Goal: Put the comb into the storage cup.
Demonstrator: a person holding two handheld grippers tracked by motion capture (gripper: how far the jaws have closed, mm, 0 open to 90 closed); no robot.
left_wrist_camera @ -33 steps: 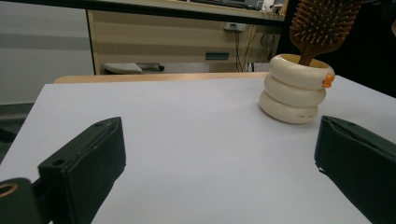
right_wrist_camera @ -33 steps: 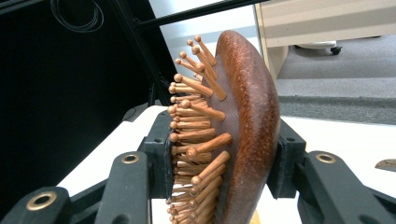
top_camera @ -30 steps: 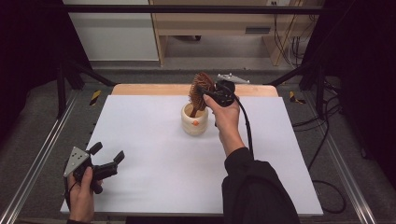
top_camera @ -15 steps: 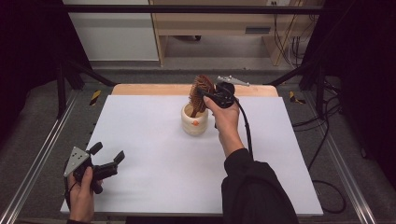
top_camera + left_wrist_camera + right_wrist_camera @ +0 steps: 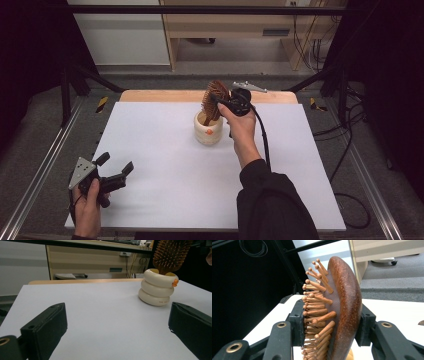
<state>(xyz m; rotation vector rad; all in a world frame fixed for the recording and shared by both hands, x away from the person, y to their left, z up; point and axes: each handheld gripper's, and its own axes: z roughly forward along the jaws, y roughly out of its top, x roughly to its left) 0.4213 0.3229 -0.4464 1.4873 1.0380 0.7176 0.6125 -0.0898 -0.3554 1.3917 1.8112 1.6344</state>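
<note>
Right gripper (image 5: 220, 102), frame centre, clamps my brush (image 5: 214, 100) over the cup (image 5: 208, 129); tilting it could tip that cup.

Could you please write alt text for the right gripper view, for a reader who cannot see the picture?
The right gripper is shut on a wooden hairbrush, one black finger pressing the bristle side and the other the smooth rounded back. The brush head stands upright, its wooden pins pointing left. Behind it lie a white table and a dark backdrop.
</note>
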